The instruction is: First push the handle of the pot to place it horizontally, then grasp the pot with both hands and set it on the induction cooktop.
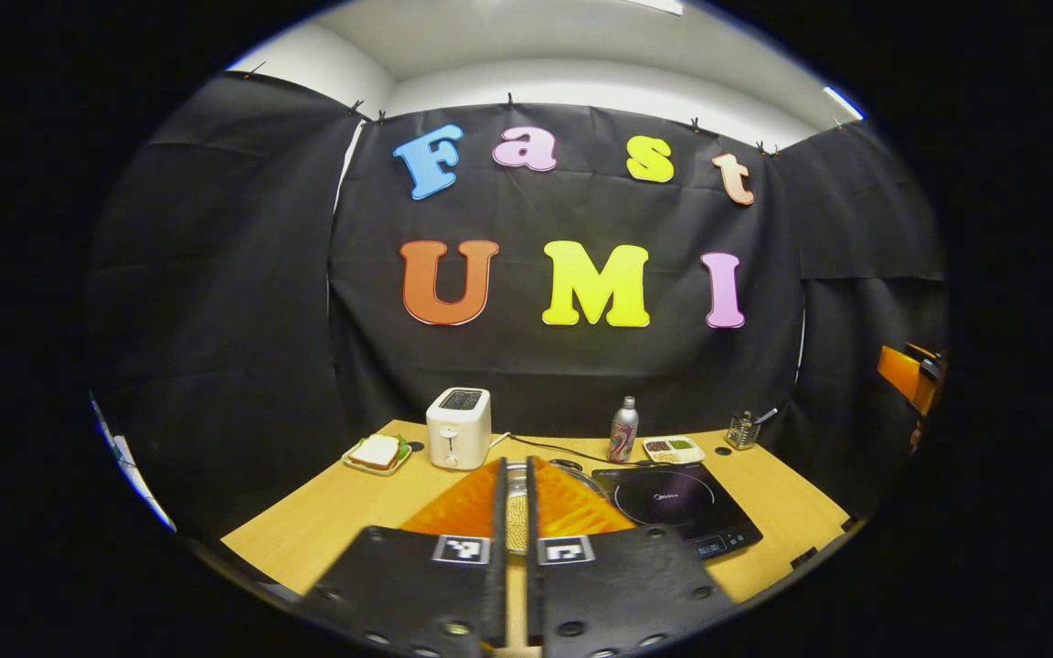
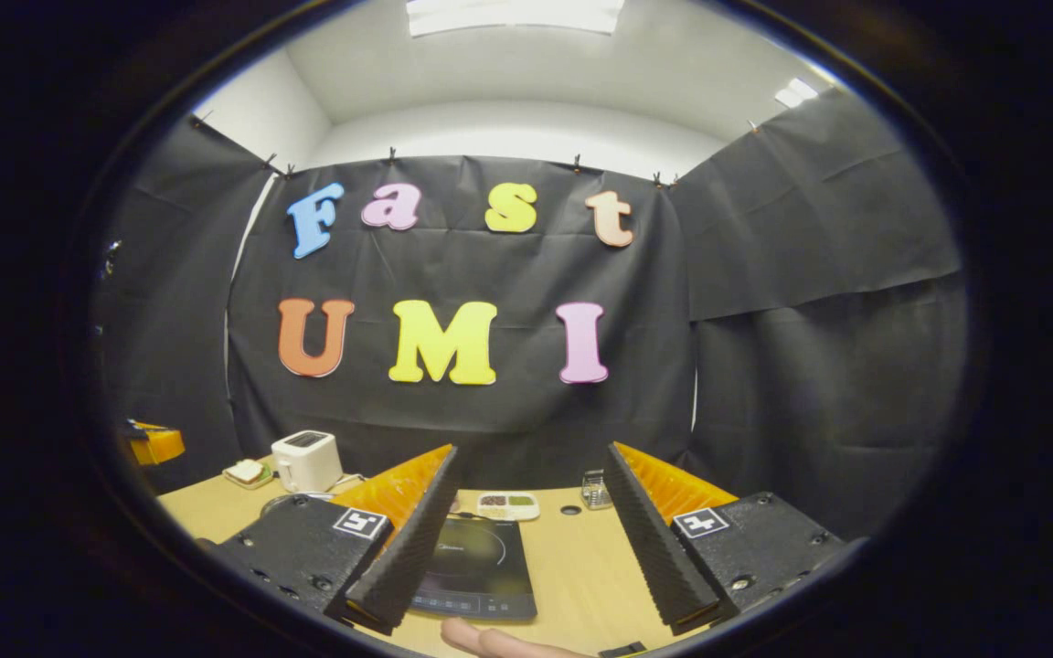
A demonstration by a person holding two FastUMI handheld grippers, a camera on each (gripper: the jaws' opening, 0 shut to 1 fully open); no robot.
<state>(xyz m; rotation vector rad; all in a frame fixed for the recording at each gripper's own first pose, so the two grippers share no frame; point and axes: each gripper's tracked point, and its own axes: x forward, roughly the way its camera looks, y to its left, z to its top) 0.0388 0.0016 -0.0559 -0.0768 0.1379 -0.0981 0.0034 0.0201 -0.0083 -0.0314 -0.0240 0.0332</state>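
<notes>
Left tongs (image 1: 515, 512) are pinched narrow with the pot (image 1: 516, 516) showing through the slit; right tongs (image 2: 526, 539) gape wide over the induction cooktop (image 2: 476, 571), a fingertip (image 2: 490, 642) near.

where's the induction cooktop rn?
In the left gripper view, the induction cooktop sits on the table, right of the toaster, just before the spray bottle.

black induction cooktop (image 1: 680, 505) flat on table, pot (image 1: 516, 507) beside
</notes>
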